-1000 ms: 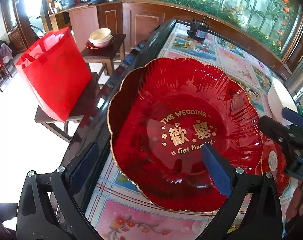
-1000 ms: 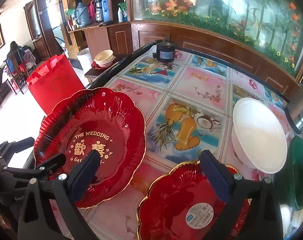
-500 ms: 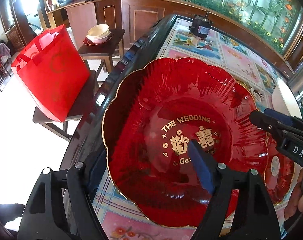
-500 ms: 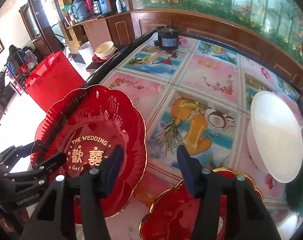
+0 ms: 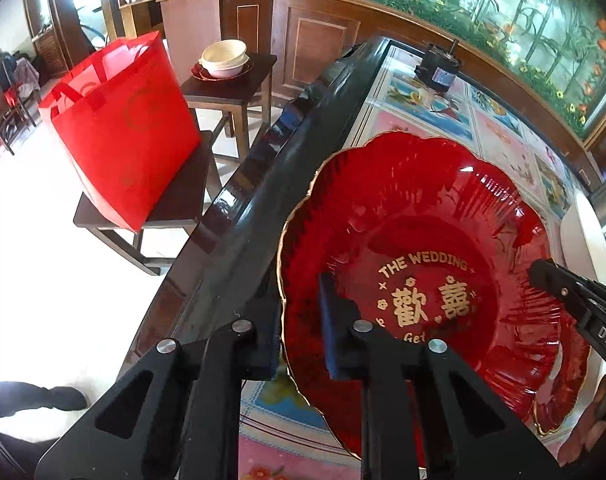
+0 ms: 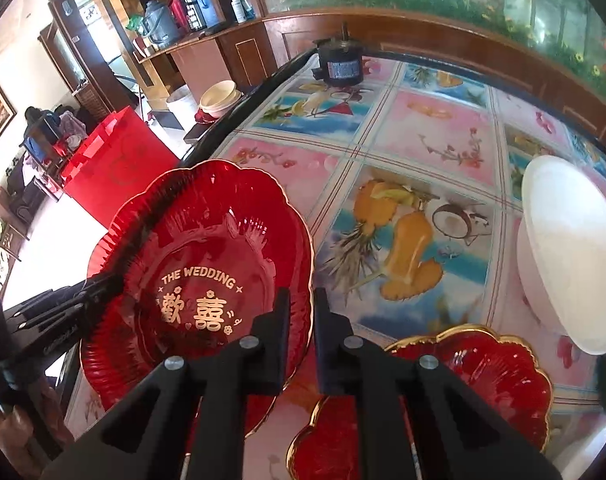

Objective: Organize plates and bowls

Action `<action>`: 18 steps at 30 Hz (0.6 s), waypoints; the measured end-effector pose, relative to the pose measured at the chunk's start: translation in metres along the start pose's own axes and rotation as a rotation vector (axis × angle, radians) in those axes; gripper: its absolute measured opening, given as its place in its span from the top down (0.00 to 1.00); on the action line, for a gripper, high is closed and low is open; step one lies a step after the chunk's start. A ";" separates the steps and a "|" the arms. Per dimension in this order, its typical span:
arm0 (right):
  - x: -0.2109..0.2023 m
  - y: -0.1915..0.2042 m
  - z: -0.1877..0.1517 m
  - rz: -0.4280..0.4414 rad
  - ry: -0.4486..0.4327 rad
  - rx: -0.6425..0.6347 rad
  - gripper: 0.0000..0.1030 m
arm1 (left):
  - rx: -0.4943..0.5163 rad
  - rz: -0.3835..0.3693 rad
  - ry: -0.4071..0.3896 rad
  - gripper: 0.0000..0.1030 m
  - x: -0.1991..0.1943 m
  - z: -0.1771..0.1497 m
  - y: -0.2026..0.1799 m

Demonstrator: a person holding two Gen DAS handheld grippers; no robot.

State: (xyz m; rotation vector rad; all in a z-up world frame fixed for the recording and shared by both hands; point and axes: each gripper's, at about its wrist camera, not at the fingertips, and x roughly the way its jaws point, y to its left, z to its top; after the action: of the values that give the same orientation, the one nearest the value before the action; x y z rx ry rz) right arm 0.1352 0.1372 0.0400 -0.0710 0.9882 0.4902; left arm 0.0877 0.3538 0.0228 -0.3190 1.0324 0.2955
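Observation:
A large red scalloped plate (image 5: 423,216) with gold lettering lies at the table's left edge, and each gripper has it by the rim. My left gripper (image 5: 301,332) is closing its jaws on the near left rim, one pad inside the plate and one outside, both pressing on it. In the right wrist view the same plate (image 6: 207,240) has my right gripper (image 6: 303,320) closing on its right rim, pads tight against it. Beside it are a smaller red plate (image 6: 475,384) and a white bowl (image 6: 571,256).
A black motor (image 6: 339,66) stands at the table's far end. The glossy black table edge (image 5: 243,216) runs along the left. Beyond it, a red bag (image 5: 123,128) sits on a stool and stacked bowls (image 5: 225,58) on another. A hand (image 5: 591,432) holds the right gripper.
Both grippers went from wide open to closed on the large red plate's rim, left on its left side, right on its right. The left gripper shifted left towards the rim.

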 end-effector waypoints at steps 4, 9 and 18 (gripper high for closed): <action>-0.012 0.004 -0.001 -0.011 -0.033 -0.015 0.91 | -0.003 -0.017 -0.017 0.85 -0.010 -0.005 0.001; -0.028 0.009 -0.014 -0.006 -0.055 -0.025 0.91 | -0.004 -0.039 -0.050 0.85 -0.034 -0.014 0.005; -0.061 0.024 -0.053 0.029 -0.099 -0.024 0.91 | 0.034 -0.053 -0.079 0.85 -0.075 -0.057 0.017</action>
State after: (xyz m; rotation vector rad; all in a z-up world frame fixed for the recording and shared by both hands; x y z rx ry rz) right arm 0.0559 0.1214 0.0637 -0.0537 0.8874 0.5271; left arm 0.0004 0.3403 0.0588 -0.3012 0.9490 0.2404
